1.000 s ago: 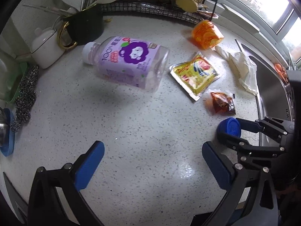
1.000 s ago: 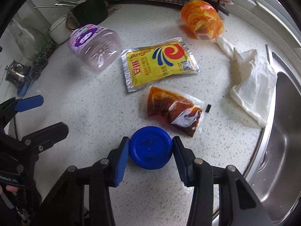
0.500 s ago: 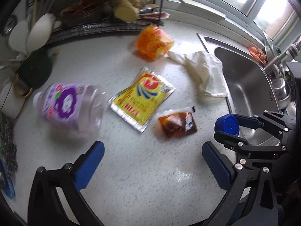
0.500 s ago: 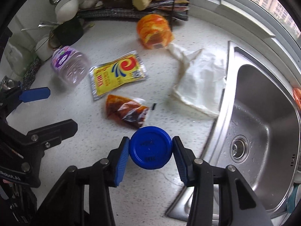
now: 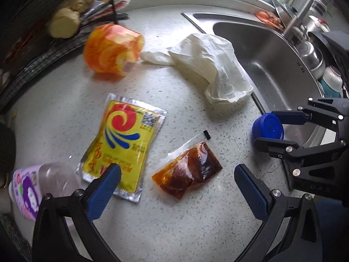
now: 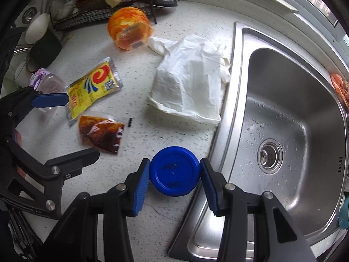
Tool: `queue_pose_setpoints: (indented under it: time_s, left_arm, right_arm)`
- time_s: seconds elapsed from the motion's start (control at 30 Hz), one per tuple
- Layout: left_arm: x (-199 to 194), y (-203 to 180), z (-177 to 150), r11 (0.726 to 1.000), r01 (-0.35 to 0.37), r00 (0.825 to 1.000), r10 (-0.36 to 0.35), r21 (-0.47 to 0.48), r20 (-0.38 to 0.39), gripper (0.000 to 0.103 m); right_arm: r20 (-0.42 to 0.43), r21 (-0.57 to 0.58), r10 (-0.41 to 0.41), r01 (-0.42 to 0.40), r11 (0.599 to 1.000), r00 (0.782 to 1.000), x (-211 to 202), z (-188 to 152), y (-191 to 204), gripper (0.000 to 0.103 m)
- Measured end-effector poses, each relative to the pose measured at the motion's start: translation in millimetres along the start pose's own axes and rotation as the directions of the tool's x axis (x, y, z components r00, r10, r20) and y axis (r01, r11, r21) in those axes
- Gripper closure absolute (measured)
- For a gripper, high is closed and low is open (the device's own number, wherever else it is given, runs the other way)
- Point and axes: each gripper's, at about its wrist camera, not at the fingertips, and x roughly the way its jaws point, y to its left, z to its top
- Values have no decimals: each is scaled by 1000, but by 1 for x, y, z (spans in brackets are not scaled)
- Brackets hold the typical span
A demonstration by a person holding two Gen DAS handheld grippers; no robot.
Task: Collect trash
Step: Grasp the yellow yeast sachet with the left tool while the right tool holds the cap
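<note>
sauce packet [image 5: 187, 170] is lying between left gripper [image 5: 176, 187]'s wide-apart blue pads, long axis slanting toward the sink edge; right gripper [image 6: 174, 174] is clamping blue cap [image 6: 174, 171].

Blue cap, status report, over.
Right gripper shut on blue cap. Left gripper open, empty, over sauce packet. Nothing blocking.

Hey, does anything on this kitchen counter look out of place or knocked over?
Yes. A clear bottle lies on its side. A yellow packet, a sauce pouch, an orange wrapper and a crumpled white bag lie scattered by the sink.
</note>
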Motion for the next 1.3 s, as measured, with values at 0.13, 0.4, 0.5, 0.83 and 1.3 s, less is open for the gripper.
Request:
queue_pose_setpoints:
  time_s: [0.13,0.4,0.5,0.83,1.3]
  left_arm:
    - [9,-5,4,1000,11,1000,-12,18,2,1]
    - [4,-16,8,998,-40,999,39,57,6,46]
    - [0,-11,7,999,-52,999,52,12,5,87]
    - [-26,4,-9,986,11,998,-2,-165,56,102]
    - [-24,-3,4,995,-46,998,50,-93,37,64]
  right_arm:
    - [-6,14,-12,12,1000,1000,4,-1,-9,59]
    - [-7,57,-12,13,998,1000,8,-3,-28,59]
    - [-5,67,-1,2,998,1000,9,-4,-32,59]
    - [24,56,24,-25,998,999,1,-13,-31,59]
    - [56,47,57,-59,997,997,-11,-9,-20,59]
